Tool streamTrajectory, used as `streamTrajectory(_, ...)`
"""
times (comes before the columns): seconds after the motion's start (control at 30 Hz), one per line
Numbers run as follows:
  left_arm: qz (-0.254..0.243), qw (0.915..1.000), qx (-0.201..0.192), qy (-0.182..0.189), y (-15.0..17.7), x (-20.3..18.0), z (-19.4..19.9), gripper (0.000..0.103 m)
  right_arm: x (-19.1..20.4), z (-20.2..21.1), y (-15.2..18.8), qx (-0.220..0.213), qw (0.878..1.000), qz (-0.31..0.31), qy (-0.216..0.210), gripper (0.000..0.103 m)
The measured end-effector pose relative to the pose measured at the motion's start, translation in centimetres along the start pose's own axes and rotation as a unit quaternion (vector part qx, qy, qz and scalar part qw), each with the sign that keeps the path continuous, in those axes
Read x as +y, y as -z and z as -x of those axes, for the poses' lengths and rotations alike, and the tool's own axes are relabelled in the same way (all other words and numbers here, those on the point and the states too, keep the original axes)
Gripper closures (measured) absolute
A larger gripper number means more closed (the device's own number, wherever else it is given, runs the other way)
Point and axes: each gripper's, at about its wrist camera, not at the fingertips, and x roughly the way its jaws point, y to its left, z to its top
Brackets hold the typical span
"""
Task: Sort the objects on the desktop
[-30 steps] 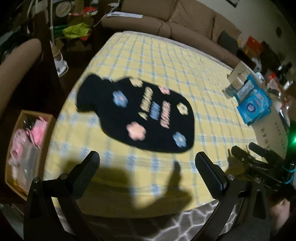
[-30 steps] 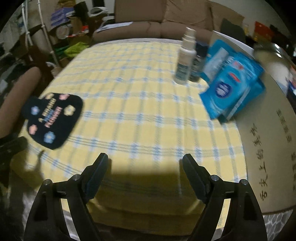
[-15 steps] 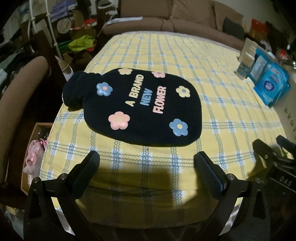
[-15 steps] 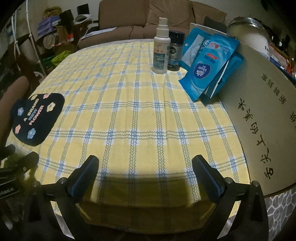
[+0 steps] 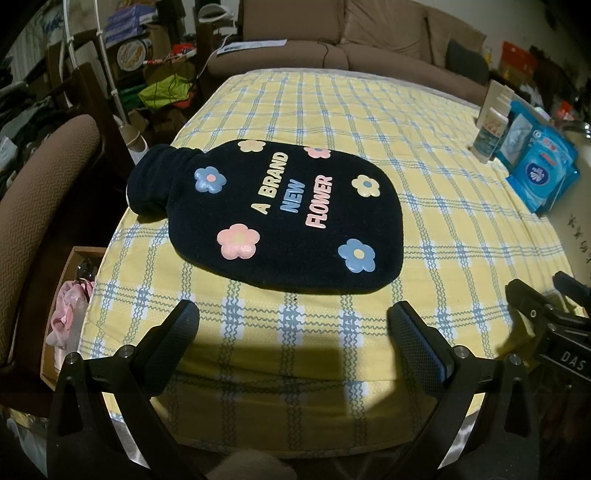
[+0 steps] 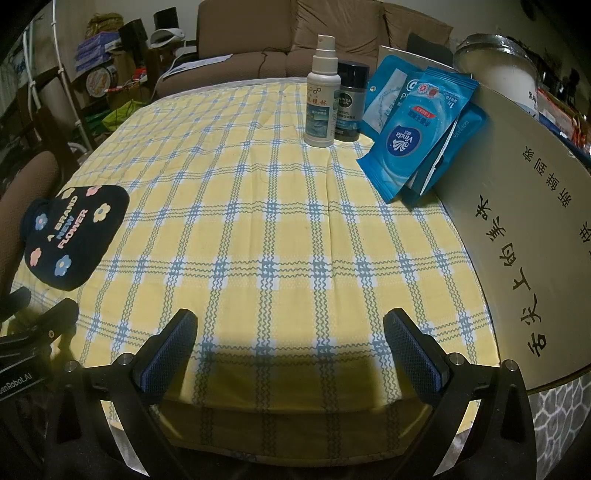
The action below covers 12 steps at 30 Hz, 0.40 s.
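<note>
The left gripper (image 5: 293, 325) hangs wide open and empty just short of the hot-water bottle (image 5: 280, 218) lying flat at the tablecloth's (image 5: 424, 155) near-left edge. Plush, soft, probably floppy; its bunched neck offers the surest hold.

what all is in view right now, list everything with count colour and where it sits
hot water bottle cover: 1, navy with pastel flowers and lettering, lying flat at the left end of the tablecloth
tablecloth: 1, yellow with blue and white plaid, over the table
spray bottle: 1, white, upright at the far right of the cloth
dark jar: 1, black and grey, just right of the spray bottle
wipe packs: several, blue, leaning on the round board
round board: 1, beige with black characters, right edge
sofa: 1, brown, behind the table
left gripper: 1, black, open, empty
right gripper: 1, black, open, empty
</note>
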Motion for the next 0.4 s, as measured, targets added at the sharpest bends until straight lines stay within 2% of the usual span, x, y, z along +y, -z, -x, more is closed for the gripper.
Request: streamTrajectory(0.4, -0.001, 1.0, 0.0, -0.001, -0.2, 0.09, -0.06, 0.0, -0.03, 0.01, 0.02, 0.0, 1.0, -0.001, -0.001, 0.0)
